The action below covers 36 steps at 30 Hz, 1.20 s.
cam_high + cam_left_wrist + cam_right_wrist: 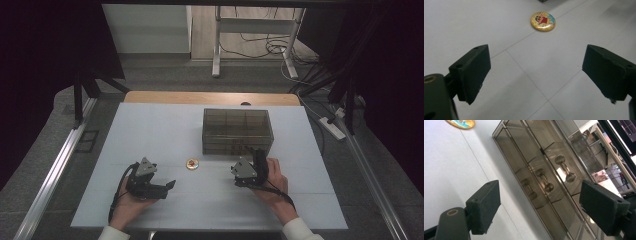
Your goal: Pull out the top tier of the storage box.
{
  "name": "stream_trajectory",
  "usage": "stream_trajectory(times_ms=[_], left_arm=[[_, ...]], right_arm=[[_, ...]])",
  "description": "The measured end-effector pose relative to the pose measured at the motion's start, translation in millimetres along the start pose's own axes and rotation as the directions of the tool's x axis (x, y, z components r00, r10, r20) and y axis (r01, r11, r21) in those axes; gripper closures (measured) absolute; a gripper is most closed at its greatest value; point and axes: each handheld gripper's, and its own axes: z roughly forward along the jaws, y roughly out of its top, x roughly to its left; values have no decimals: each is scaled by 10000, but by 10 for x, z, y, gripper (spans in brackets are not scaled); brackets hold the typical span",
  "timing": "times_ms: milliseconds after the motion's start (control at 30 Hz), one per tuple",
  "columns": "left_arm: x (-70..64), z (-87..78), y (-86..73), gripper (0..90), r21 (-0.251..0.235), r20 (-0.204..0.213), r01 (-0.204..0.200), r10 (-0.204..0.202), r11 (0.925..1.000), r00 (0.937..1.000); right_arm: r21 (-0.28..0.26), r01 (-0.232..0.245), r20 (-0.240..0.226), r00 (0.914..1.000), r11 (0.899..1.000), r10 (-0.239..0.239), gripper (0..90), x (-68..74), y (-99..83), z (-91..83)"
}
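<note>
Left gripper (535, 75) spread wide, empty, low over table (150, 130). Round cartoon badge (543, 21) flat on table ahead of its jaws, well apart. Right gripper (539, 205) likewise agape, empty; smoky drawer box (549, 165) just ahead, drawer handles (544, 180) between jaw lines. Step, by judgement: approach. Next: right claw closes on handle, pulls drawer; left advances to badge.

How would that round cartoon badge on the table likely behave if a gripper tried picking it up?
The badge lies flat and thin on the smooth table, so jaws would probably slide it. Its glossy domed face looks slippery. It seems stiff and light, unlikely to roll while flat.
</note>
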Motion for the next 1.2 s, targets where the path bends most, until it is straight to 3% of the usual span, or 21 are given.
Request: stream_trajectory(times_ms=[1200], left_arm=[[2, 5, -2, 89, 17, -7, 8, -8, 10000, 10000]], right_arm=[[91, 544, 463, 9974, 9985, -547, 210, -86, 64, 109]])
